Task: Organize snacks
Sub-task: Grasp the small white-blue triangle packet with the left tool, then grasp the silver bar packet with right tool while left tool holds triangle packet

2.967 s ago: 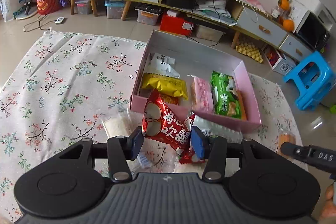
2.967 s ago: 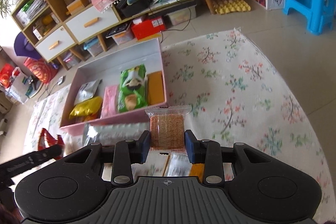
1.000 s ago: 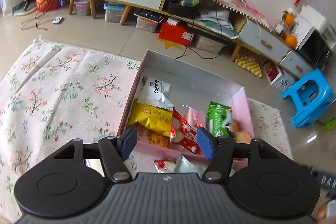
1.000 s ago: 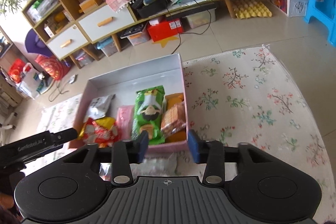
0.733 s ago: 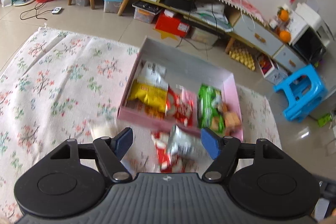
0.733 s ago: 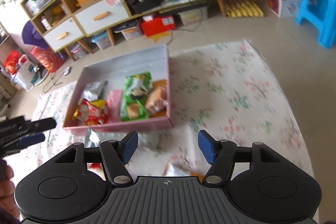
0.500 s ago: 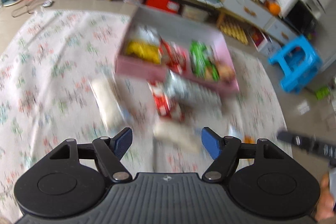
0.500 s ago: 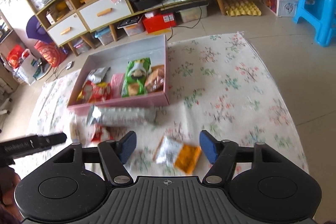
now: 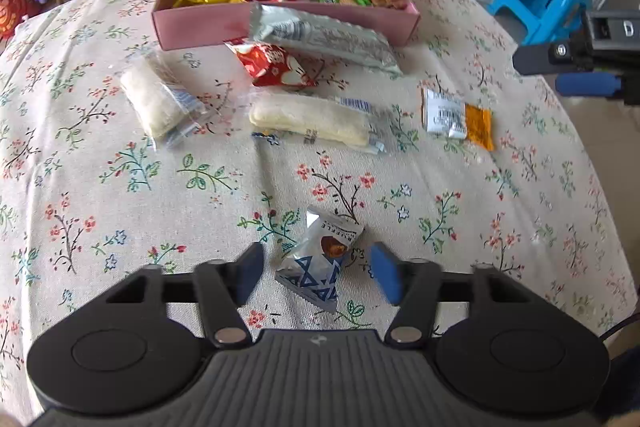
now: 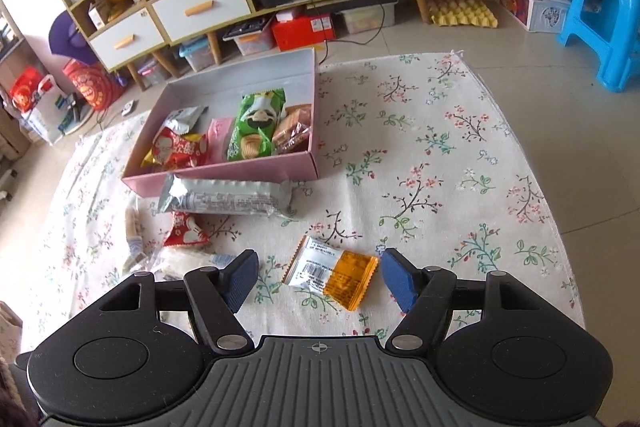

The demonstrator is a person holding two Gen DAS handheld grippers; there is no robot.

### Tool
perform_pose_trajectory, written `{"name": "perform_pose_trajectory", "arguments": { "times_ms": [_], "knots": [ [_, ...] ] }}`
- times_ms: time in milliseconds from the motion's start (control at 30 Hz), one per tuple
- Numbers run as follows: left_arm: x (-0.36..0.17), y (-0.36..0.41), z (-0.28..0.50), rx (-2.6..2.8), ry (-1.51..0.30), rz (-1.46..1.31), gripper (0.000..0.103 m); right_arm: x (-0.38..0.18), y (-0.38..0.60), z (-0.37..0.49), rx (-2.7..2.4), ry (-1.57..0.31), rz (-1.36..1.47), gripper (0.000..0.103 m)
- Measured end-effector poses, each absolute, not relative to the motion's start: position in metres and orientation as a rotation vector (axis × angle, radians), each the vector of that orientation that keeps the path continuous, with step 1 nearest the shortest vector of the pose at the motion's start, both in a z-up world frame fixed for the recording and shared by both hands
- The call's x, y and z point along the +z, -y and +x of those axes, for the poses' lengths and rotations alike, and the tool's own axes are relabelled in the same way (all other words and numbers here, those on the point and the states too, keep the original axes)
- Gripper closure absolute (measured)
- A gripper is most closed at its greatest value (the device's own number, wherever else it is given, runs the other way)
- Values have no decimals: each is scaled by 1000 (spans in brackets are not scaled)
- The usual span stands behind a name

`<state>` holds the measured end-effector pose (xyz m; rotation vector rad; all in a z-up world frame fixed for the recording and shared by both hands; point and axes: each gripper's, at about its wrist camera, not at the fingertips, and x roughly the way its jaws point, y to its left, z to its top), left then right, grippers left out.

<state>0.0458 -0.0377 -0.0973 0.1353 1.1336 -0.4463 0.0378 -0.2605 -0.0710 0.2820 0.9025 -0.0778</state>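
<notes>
Both grippers have swung back from the pink box (image 10: 224,177) since a second ago; the left gripper (image 9: 316,273) is closing around a small silver truffle packet (image 9: 320,259) near the floral cloth's (image 9: 120,207) near edge, pads not yet touching; the right gripper (image 10: 318,281) stands wide over an orange-and-white packet (image 10: 332,275), gripping nothing; five or six snacks are boxed, six remain on the cloth.
</notes>
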Motion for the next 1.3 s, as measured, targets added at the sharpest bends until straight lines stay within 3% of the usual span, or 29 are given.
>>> {"name": "perform_pose_trajectory", "arguments": {
  "times_ms": [67,200,833,1300],
  "knots": [
    [-101,40,48,-446,-1137,159,71,-71,260,38,-76,-902,279,34],
    [-97,39,39,-459,-1115,154,75,-74,261,41,-81,-914,283,34],
    [-46,-28,93,-221,-957,-191,75,-92,234,64,0,-955,106,34],
    [-40,-51,114,-171,-935,-300,75,-118,167,97,198,-755,-319,42]
  ]
}}
